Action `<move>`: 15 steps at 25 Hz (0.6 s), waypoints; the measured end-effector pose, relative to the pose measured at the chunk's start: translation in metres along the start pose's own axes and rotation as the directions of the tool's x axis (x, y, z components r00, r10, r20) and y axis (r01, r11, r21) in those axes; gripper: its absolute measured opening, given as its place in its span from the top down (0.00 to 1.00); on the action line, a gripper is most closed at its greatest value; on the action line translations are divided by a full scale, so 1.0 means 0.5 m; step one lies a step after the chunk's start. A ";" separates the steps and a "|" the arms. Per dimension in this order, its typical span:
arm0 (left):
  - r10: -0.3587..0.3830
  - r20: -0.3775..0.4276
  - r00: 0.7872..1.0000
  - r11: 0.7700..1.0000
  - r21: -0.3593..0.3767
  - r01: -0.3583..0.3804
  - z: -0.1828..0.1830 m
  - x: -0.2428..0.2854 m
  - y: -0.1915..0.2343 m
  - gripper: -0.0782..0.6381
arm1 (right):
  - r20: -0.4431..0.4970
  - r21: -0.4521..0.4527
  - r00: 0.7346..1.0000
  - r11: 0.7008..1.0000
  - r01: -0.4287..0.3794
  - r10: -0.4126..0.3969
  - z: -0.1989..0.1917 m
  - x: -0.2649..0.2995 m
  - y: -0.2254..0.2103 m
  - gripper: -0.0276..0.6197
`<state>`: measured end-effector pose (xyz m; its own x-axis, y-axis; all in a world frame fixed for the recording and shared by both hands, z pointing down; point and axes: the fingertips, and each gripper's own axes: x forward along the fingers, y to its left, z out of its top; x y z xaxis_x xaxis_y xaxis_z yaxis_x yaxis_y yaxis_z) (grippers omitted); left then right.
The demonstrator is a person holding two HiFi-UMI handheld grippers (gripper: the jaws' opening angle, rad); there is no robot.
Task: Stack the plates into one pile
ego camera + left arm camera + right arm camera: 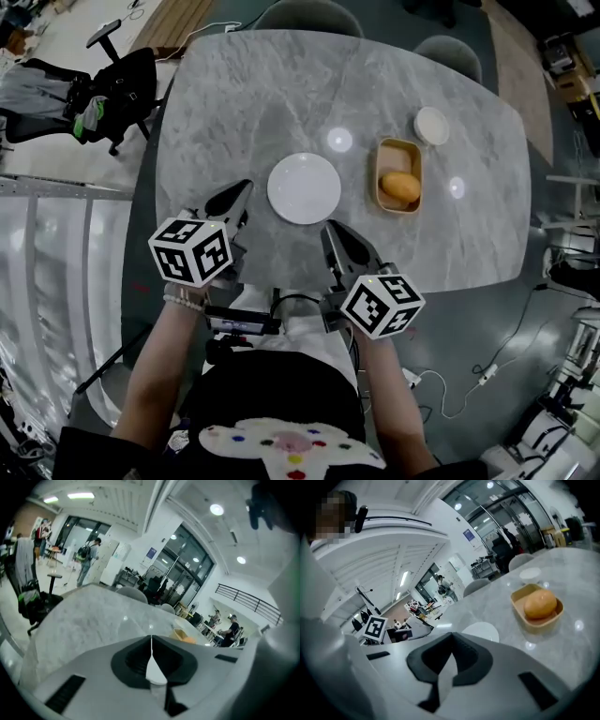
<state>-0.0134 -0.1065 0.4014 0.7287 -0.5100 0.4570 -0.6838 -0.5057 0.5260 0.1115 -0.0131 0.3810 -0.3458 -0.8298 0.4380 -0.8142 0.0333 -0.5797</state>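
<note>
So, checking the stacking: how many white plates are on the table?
2: a large plate at the table's middle, and a small plate far right, just beyond the tan tray. None seems hidden.

table: grey marble-look tabletop with rounded corners [244,103] | tray: tan oblong shallow tray [381,178] right of centre, round orange fruit [400,187] lying inside | seating: black wheeled office chair [122,94] off the far-left corner, grey padded chair [309,17] at the far edge | floor: white cable [469,389]
</note>
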 end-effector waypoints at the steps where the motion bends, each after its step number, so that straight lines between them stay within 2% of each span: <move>1: -0.004 0.030 1.000 0.999 0.045 0.003 0.023 -0.009 -0.011 0.87 | 0.025 -0.037 1.000 0.999 0.010 -0.010 0.019 -0.005 0.005 0.95; 4: -0.023 0.098 0.995 0.985 0.171 0.006 0.080 -0.038 -0.049 0.88 | 0.080 -0.151 0.996 0.988 0.042 -0.031 0.061 -0.022 0.025 0.95; 8: -0.042 0.162 0.986 0.951 0.308 -0.010 0.130 -0.084 -0.098 0.88 | 0.129 -0.279 0.991 0.957 0.079 -0.044 0.096 -0.045 0.057 0.95; 12: -0.058 0.202 0.978 0.919 0.393 -0.027 0.160 -0.126 -0.138 0.88 | 0.179 -0.362 0.983 0.926 0.103 -0.040 0.125 -0.069 0.084 0.95; 15: -0.065 0.224 0.972 0.911 0.412 -0.034 0.173 -0.153 -0.154 0.88 | 0.207 -0.393 0.978 0.913 0.112 -0.030 0.145 -0.081 0.101 0.95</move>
<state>-0.0199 -0.0886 0.2640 0.7445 -0.6192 0.2495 -0.6630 -0.7295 0.1679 0.1181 -0.0181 0.2842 -0.2168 -0.9278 0.3036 -0.9651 0.1569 -0.2097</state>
